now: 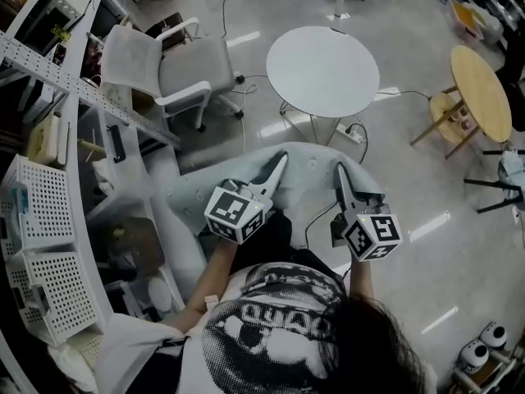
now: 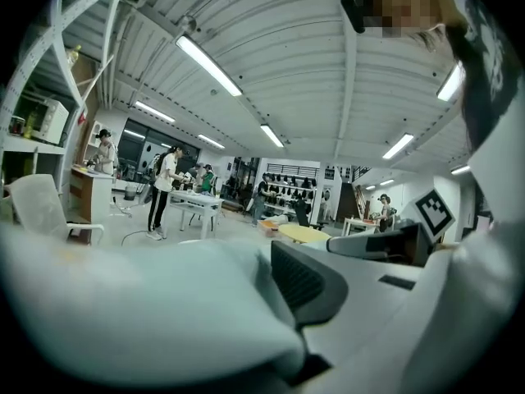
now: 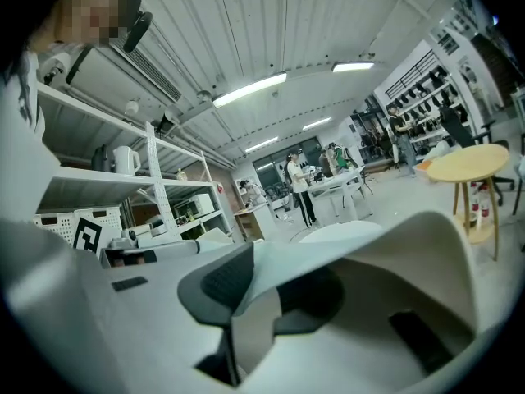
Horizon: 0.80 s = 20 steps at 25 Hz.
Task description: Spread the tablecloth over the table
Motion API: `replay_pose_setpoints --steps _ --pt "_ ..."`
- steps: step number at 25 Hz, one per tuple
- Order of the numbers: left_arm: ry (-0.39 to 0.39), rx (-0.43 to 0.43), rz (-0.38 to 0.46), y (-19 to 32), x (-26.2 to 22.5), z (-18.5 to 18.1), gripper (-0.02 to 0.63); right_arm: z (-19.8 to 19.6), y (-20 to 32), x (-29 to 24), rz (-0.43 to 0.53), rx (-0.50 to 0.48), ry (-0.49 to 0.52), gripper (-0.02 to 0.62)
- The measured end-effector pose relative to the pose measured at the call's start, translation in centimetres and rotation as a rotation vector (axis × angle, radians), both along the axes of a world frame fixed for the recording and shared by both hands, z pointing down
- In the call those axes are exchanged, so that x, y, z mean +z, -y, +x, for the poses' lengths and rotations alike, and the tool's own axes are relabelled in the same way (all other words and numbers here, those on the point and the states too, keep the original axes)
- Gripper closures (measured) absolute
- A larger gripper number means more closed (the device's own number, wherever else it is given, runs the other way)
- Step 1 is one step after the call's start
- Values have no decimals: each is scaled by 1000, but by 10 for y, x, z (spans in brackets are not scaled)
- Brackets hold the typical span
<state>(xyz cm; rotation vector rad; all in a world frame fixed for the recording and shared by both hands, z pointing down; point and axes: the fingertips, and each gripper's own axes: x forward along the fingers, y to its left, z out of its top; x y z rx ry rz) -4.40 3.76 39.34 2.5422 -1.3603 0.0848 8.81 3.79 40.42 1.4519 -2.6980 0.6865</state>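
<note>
Left gripper [image 1: 281, 162] and right gripper [image 1: 340, 171], jaws clamped on the tablecloth [image 1: 310, 175] edge, hold it stretched near the table [image 1: 322, 71], ready for spreading.

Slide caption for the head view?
Pale tablecloth held between left gripper and right gripper, short of the round table.
</note>
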Motion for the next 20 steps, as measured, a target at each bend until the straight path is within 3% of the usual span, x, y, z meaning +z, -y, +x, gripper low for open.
replay_pose_setpoints --steps 9,20 --pt "-15 49 4 82 -1 -27 548 -27 77 -3 -20 33 5 526" --pt "-21 88 37 146 -3 -66 546 -67 137 -7 -19 47 -37 523"
